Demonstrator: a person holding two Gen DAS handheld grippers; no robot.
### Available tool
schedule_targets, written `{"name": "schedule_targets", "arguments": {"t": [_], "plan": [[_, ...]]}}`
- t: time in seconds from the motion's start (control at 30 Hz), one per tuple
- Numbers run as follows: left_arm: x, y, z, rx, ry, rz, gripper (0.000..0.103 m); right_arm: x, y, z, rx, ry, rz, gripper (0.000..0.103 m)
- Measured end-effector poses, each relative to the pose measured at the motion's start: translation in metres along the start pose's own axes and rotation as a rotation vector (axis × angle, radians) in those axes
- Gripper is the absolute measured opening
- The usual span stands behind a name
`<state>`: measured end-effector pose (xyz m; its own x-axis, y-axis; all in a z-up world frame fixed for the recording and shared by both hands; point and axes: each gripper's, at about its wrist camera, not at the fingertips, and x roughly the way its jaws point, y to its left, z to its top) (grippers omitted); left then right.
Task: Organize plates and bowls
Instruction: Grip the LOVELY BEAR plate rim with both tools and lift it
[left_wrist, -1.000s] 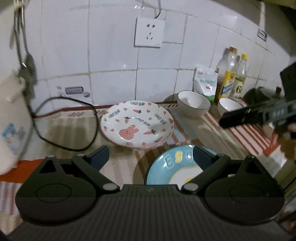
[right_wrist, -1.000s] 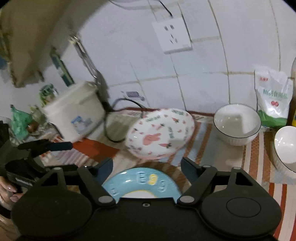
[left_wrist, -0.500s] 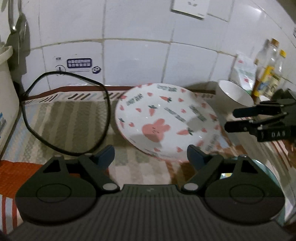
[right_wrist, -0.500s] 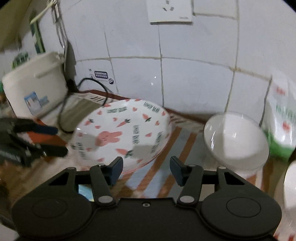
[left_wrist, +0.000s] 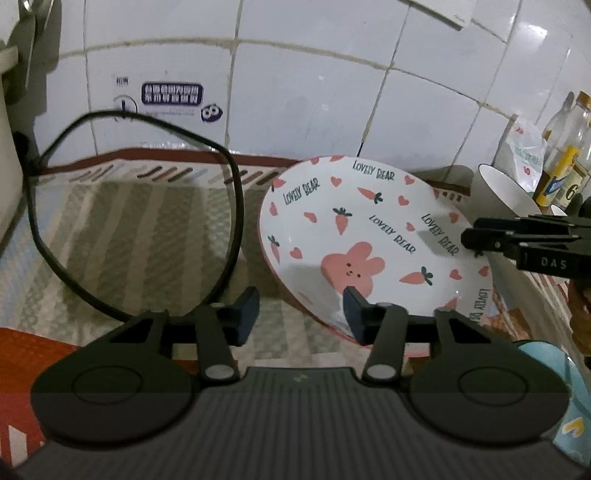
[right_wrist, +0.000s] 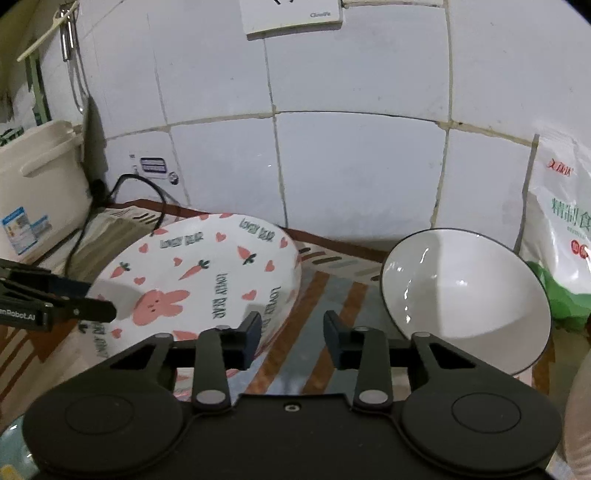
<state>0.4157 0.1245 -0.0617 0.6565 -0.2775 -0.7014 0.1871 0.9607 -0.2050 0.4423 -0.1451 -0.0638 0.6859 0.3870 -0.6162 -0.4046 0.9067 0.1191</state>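
Note:
A white plate with a pink bunny, carrots and hearts (left_wrist: 369, 229) (right_wrist: 207, 273) lies tilted on the striped mat. My left gripper (left_wrist: 301, 314) straddles its near left rim, one finger over the plate and one outside. Its jaws are closing and the pads stand off the rim. My right gripper (right_wrist: 291, 332) straddles the plate's right rim the same way, jaws closing, pads clear of it. Each gripper shows in the other's view, the right gripper (left_wrist: 476, 232) and the left gripper (right_wrist: 99, 302). A white bowl (right_wrist: 461, 295) (left_wrist: 495, 192) stands right of the plate. A blue plate (left_wrist: 554, 362) lies at the near right.
A black cable (left_wrist: 229, 184) loops on the mat (left_wrist: 129, 229) left of the plate, running to a white cooker (right_wrist: 37, 192). A white-and-green bag (right_wrist: 561, 206) and bottles (left_wrist: 565, 147) stand by the tiled wall. A second white bowl's rim (right_wrist: 580, 387) shows at far right.
Both grippers came forward and down onto the bunny plate's opposite rims, and both pairs of jaws narrowed. The blue plate slid out from under them towards the frame edge.

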Motion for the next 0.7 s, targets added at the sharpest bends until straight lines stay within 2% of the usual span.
{"name": "schedule_targets", "arguments": {"t": [0.03,0.1,0.2,0.3,0.47,0.7], "plan": [[0.001,0.001,0.000,-0.002,0.001,-0.004,0.040,0.003,-0.001,0.001,0.010,0.004,0.007,0.027],[0.003,0.001,0.001,0.007,-0.007,-0.010,0.036,0.006,-0.001,0.002,0.018,0.009,0.013,0.025],[0.005,-0.001,0.002,0.028,-0.033,0.021,0.035,0.012,0.003,0.002,0.001,0.017,0.016,0.025],[0.009,0.003,0.003,0.007,-0.038,0.012,0.034,0.019,0.001,0.001,0.027,0.026,0.041,0.026],[0.013,0.008,0.007,-0.028,-0.037,0.008,0.034,0.030,-0.007,0.002,0.103,0.053,0.129,0.027],[0.010,-0.003,0.004,-0.006,-0.045,0.027,0.031,0.027,-0.008,-0.004,0.138,0.023,0.131,0.025]]}}
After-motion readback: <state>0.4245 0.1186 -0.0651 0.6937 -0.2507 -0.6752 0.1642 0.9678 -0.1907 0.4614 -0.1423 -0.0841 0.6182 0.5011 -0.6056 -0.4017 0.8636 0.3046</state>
